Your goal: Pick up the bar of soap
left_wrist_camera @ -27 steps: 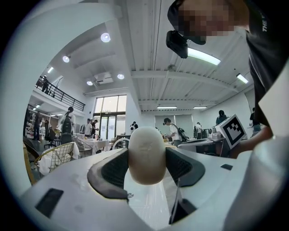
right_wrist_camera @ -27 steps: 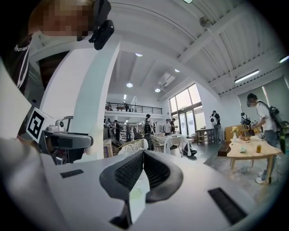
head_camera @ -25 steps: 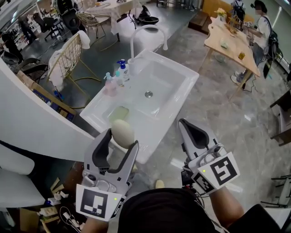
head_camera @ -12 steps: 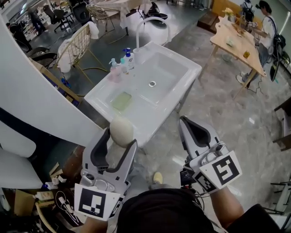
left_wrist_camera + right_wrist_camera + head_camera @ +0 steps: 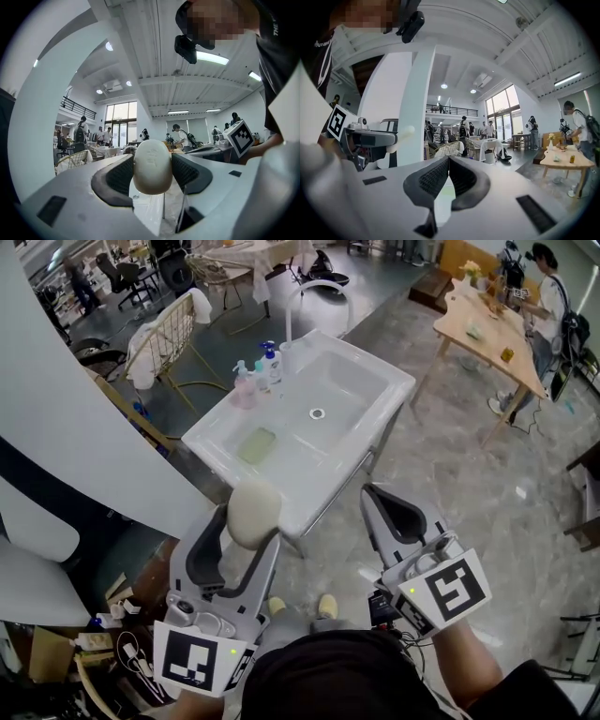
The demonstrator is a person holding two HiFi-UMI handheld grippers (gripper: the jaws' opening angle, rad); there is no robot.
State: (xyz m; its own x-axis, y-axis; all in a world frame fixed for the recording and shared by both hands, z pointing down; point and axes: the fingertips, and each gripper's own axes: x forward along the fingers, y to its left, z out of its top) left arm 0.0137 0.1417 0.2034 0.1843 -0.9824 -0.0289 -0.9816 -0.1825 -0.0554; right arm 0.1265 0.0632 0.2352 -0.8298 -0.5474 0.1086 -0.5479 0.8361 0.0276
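Grey veined stone floor; glossy white rectangular sink [image 5: 349,401]. Left gripper [image 5: 248,524] clamped on the bar of soap [image 5: 255,507]: smooth, cream, oval, held in the air by the sink's near corner. Right gripper [image 5: 375,498] ribbed pads pressed together, nothing between.

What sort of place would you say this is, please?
Probably a large open workspace or showroom, not a bathroom: the sink stands alone on a stone-look floor, with a wooden table nearby and a railed balcony above.
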